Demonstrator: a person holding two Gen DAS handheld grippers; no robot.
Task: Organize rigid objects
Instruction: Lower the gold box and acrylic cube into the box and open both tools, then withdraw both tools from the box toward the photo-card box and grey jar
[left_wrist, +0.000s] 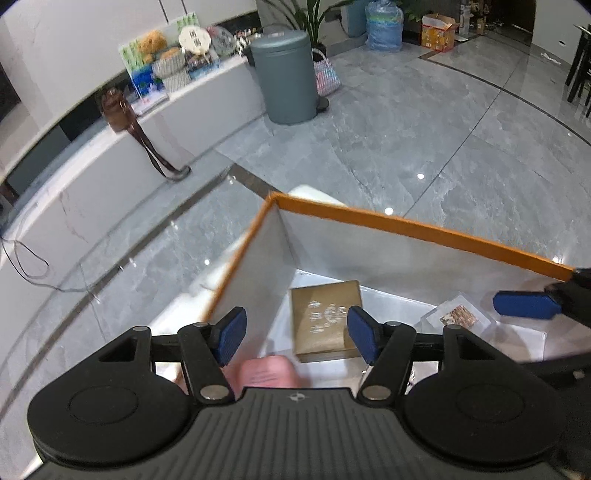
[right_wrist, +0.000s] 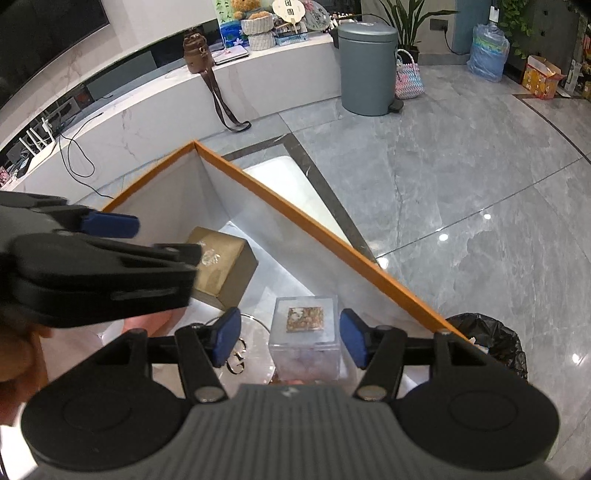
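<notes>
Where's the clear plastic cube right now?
In the right wrist view the clear plastic cube sits inside the orange-rimmed box, between the open right gripper's fingers, right of the gold box.

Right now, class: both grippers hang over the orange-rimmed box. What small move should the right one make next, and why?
Probably lift the right gripper straight up. Its pads stand clear of the clear plastic cube, which already rests inside the orange-rimmed box beside the gold box.

Both the left gripper and right gripper point steeply downward, jaws apart, gripping nothing.
</notes>
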